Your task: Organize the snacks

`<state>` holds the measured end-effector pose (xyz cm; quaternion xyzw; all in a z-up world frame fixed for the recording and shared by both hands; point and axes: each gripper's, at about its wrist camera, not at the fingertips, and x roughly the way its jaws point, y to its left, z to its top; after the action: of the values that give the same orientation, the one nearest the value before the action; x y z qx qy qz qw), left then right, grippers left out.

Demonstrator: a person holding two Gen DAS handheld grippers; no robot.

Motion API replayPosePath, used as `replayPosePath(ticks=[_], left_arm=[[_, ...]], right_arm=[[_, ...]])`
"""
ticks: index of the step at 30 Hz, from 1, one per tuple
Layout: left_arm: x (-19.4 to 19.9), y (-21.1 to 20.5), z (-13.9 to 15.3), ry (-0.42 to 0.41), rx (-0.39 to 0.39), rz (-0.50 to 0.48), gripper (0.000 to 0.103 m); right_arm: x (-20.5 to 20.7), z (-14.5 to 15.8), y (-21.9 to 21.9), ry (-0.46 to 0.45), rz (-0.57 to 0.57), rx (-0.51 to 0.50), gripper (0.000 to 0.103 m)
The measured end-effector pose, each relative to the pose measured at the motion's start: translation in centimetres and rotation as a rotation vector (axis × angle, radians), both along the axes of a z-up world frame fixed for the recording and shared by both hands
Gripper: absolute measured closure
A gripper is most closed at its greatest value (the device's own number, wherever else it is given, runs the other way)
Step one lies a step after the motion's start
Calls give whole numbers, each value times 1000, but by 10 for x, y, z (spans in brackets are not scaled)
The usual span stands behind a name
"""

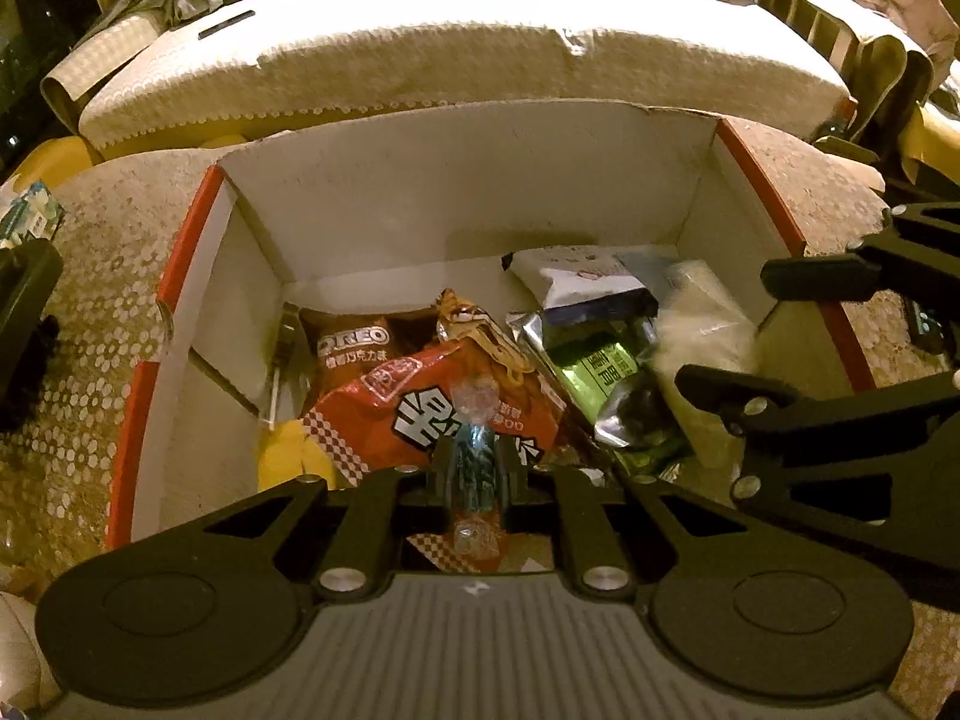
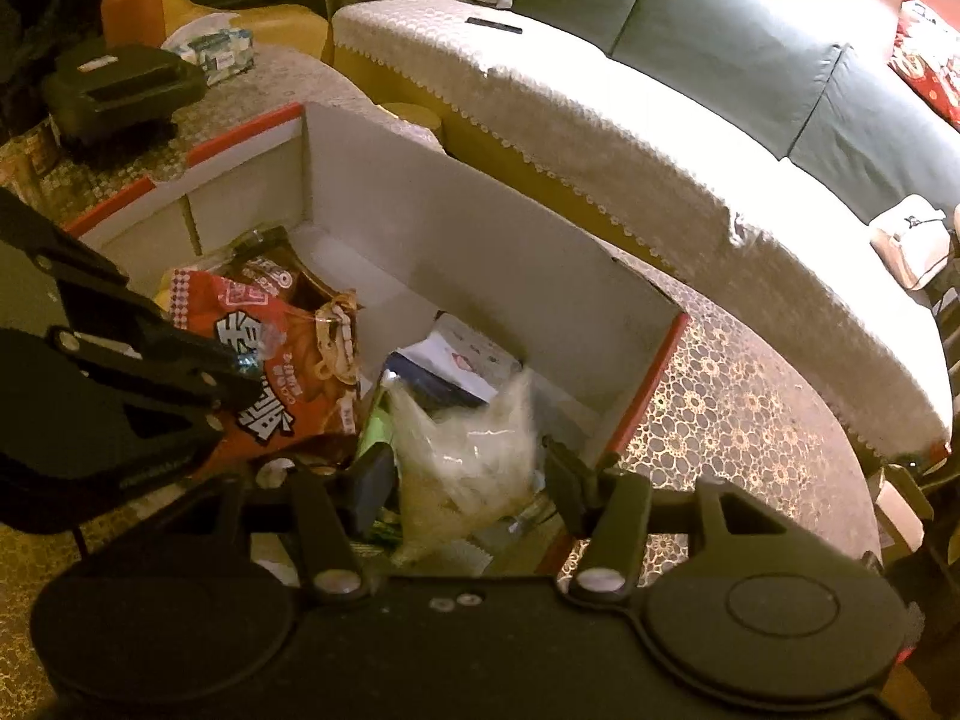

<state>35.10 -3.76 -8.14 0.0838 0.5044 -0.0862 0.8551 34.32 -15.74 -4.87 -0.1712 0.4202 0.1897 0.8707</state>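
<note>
A white cardboard box (image 1: 420, 204) with a red rim stands on the lace-covered table. It holds a red noodle pack (image 1: 384, 414), a brown Oreo pack (image 1: 354, 348), a green-and-silver pouch (image 1: 594, 372) and a white-and-blue pack (image 1: 576, 288). My left gripper (image 1: 477, 468) hangs over the red pack, shut on a small blue, clear-wrapped candy (image 1: 477, 450). My right gripper (image 2: 471, 480) reaches into the box's right end. A pale clear bag (image 2: 468, 450) sits blurred between its spread fingers, and a gap shows beside the right finger (image 2: 564, 480).
A sofa (image 2: 600, 138) with a white lace cover runs just behind the box (image 2: 420, 210). On the table's left are a black device (image 2: 114, 90), a tissue pack (image 2: 216, 54) and an orange bottle (image 2: 132, 6). Patterned tablecloth (image 2: 720, 408) lies open to the right of the box.
</note>
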Motion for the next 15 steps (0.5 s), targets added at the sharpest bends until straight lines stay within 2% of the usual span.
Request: replayPosePath(ticks=[5,8,10,12,15], left_arm=[[-6,1,2,2,-9,12,83],[-10,5,9,-11,-25,27,68],[-12,8,15,-23,-37,36,47],[-16,10,21,-47,-42,43,39],[-21,13,31,-64,-62,54,35]], right_arm=[[-5,8,-5,-4,-13,36,41],[-12,13,-9,-15,-19,50,30],[-16,17,-13,-16,-24,69,25],[-20,20,-18,-14,-30,83,23],[-27,26,-25,-16,-41,111,20]])
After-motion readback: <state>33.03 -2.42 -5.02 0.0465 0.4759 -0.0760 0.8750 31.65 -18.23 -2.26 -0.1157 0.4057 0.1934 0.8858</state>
